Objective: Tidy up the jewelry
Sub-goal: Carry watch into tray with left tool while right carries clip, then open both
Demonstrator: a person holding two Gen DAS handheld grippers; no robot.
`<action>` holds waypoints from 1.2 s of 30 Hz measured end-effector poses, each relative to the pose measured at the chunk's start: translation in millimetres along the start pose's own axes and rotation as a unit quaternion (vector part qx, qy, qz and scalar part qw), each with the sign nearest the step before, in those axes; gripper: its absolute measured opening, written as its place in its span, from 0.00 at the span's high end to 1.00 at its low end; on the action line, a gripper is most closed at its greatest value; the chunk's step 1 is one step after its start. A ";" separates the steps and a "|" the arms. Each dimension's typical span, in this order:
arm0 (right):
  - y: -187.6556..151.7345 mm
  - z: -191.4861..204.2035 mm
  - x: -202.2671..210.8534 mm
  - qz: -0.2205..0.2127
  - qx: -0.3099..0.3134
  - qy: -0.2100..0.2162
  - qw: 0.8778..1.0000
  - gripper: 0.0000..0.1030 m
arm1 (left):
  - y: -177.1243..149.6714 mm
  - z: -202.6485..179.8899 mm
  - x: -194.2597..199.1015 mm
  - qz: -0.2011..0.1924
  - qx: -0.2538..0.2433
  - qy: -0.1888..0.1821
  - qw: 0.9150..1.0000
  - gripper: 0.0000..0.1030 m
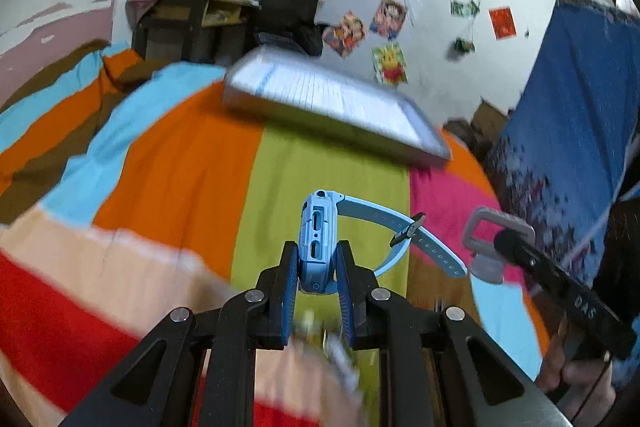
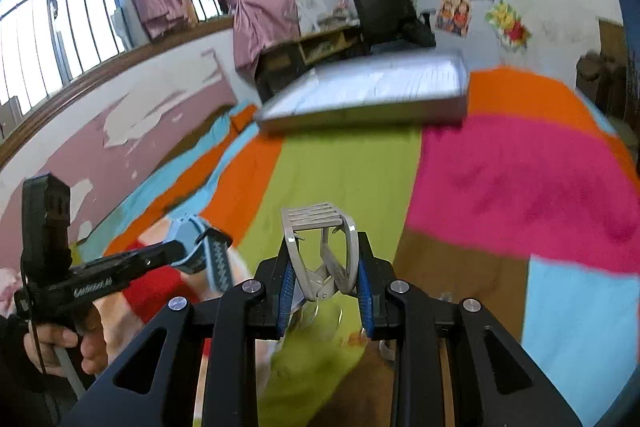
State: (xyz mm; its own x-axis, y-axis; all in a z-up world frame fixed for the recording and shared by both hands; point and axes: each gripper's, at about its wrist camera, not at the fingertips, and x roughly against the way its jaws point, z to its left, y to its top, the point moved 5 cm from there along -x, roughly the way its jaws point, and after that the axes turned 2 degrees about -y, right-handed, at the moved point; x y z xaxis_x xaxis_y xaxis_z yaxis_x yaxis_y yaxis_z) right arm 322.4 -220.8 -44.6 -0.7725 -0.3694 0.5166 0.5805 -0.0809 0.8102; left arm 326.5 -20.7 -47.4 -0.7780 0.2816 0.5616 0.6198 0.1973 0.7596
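Blue plastic is what we hold on our left side: the left gripper (image 1: pixel 317 259) has its jaws clamped on the body of a light blue watch (image 1: pixel 316 239), and its strap curls out to the right above the blanket. Our right gripper (image 2: pixel 325 267) has its jaws clamped on a silver metal watch band (image 2: pixel 320 247), which stands up between the blue pads. Both things hang in the air over the green stripe of the striped blanket (image 2: pixel 352 171).

In the left view we can see letters on the black bar of the right gripper (image 1: pixel 500 247); they look like "DAS". In the right view the black bar of the left gripper (image 2: pixel 200 251) has white writing too, but it is too blurry for us to read. The posters (image 1: pixel 388 15) on the white wall have pictures, and we cannot read their words.

Farther out, a flat grey tray (image 2: pixel 360 115) lies near the far edge of the blanket, well apart from both grippers. Between us and the tray the blanket is bare. A blue cloth (image 1: pixel 568 99) hangs close on our right. A pink wall (image 2: pixel 120 147) runs along our left.
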 end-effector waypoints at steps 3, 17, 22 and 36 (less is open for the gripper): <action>40.8 -6.3 -15.4 -0.031 -0.003 -0.010 0.999 0.76 | 39.1 -5.7 -21.0 -0.030 -0.012 0.005 0.999 0.83; 160.7 -51.7 -143.8 -0.055 -0.029 -0.057 0.996 0.76 | 137.4 -1.9 -155.0 -0.040 -0.010 0.024 0.999 0.83; 156.9 -64.1 -179.1 -0.036 -0.041 -0.061 0.997 0.76 | 135.7 4.0 -180.7 -0.016 -0.011 0.033 0.999 0.83; 138.1 -82.3 -186.2 -0.025 -0.038 -0.095 0.994 0.51 | 134.6 -1.7 -161.6 -0.046 -0.008 0.055 0.997 0.26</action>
State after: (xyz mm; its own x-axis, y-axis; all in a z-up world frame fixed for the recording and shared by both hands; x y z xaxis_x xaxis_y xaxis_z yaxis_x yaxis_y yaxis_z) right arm 567.6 -239.4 -51.7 -0.8315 -0.1823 0.5248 0.5521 -0.1667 0.8169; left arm 535.5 -41.3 -35.3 -0.8385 0.1589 0.5212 0.5443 0.2032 0.8139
